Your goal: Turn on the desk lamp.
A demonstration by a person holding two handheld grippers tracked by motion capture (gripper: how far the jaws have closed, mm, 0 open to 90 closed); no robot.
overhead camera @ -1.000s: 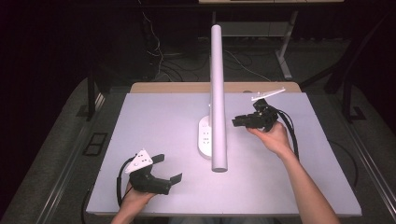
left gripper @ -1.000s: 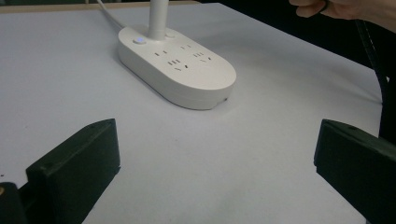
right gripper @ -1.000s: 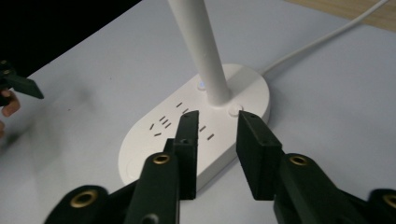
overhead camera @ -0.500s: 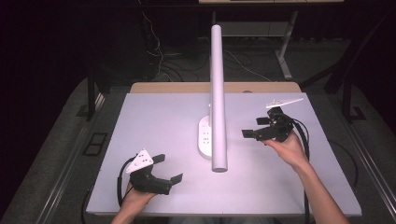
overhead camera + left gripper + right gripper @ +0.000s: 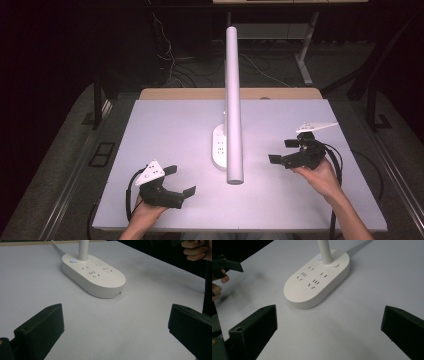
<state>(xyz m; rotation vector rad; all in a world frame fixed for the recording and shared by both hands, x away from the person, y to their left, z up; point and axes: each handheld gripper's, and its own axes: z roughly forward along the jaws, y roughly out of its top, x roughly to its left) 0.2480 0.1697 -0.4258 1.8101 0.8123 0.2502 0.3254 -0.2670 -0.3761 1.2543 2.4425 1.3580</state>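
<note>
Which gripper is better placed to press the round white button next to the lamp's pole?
Probably the right gripper. Its open jaws point at the white oval lamp base, and the round white button sits unobstructed on its side of the pole. The left gripper lies nearer the table's front edge.

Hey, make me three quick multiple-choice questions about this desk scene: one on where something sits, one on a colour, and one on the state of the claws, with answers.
1. Where is the lamp base?
A. Between the two claws
B. Left of both
C. Off the table

2. What colour is the base?
A. Black
B. White
C. Red

3. How do the left claw and right claw stand?
A. Both shut
B. One shut on the base
C. Both open, holding nothing

Answers: 1 A, it sits mid-table in the high view. 2 B, white in each gripper view. 3 C, jaws stand wide apart over bare table.
</note>
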